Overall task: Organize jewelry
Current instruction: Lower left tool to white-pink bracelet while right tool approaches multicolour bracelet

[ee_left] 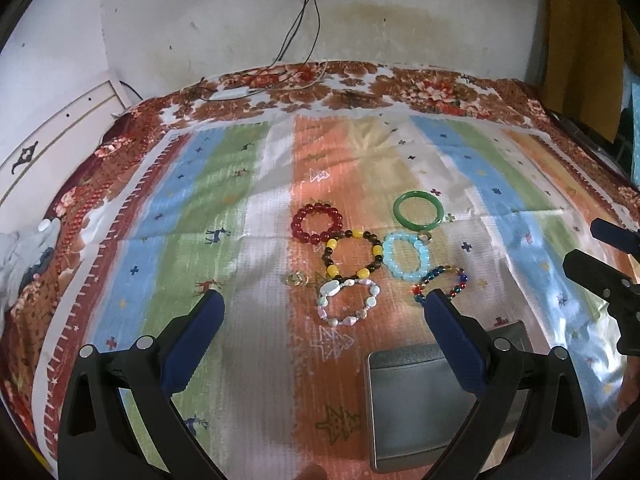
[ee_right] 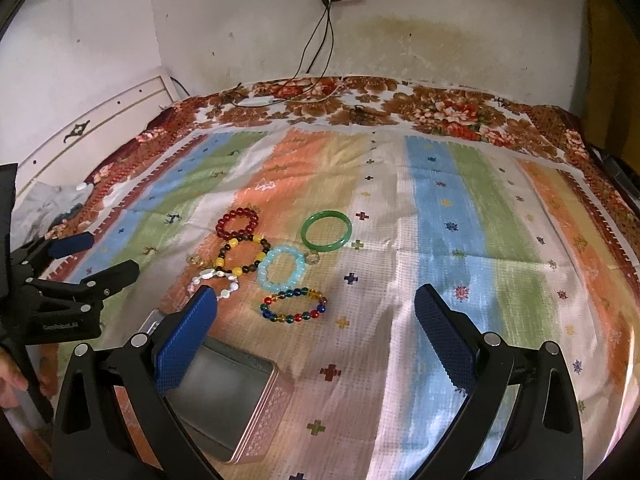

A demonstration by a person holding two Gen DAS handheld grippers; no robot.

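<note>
Bracelets clustered on a striped cloth (ee_right: 440,208), beside an open tin (ee_right: 224,400).
Left gripper (ee_left: 320,308) and right gripper (ee_right: 316,300) hover above with fingers spread wide, holding nothing; the tin sits nearest, likely to receive the bracelets (ee_right: 280,268).

The striped cloth (ee_right: 440,240) looks woven and faintly shiny, the tin box (ee_right: 224,392) is dull grey metal with a matt inside, the green bangle (ee_right: 326,230) is smooth and glossy, the red bead bracelet (ee_left: 318,222) looks glassy, and the gripper fingers' blue pads (ee_right: 440,332) are rough-textured on matt black plastic.
</note>
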